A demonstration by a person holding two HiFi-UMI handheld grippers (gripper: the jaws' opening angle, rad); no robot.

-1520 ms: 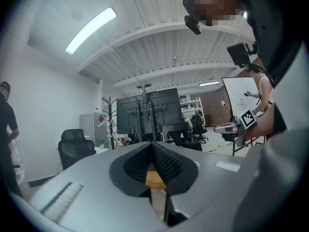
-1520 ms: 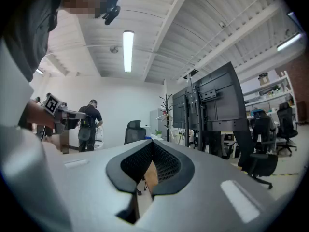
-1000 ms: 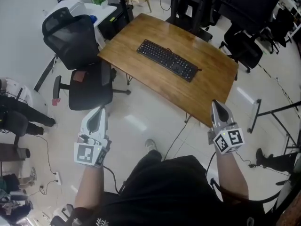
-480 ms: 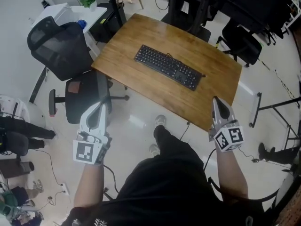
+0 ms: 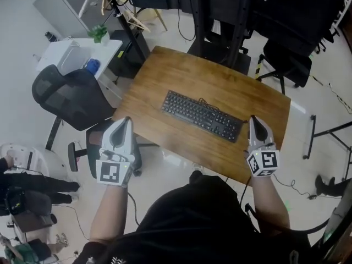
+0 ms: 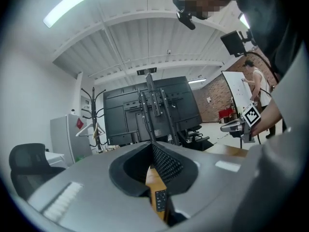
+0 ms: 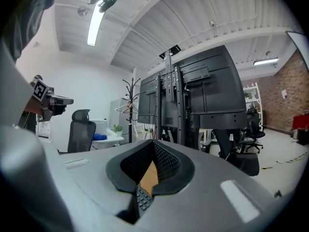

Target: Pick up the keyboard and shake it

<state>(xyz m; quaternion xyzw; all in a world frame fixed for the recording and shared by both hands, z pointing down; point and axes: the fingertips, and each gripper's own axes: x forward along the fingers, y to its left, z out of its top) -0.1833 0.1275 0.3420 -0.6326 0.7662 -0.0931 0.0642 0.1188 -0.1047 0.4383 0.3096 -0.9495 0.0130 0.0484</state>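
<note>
- The keyboard [image 5: 202,116] lies untouched mid-frame on the wooden worktop [image 5: 165,76].
- Since a second ago the worktop has drawn closer; the left gripper [image 5: 125,120] and right gripper [image 5: 254,119] now show at its near edge.
- Both grippers' fingers [image 5: 119,136] are pressed together and empty, so they likely must spread before any grasp.

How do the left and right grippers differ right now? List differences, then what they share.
The left gripper shows at the wooden table's left edge, its body over the black chair; the right gripper shows over the tabletop. The right gripper's tip is beside the keyboard's right end; the left gripper's is farther from it. Both are shut, empty and not touching the keyboard.
</note>
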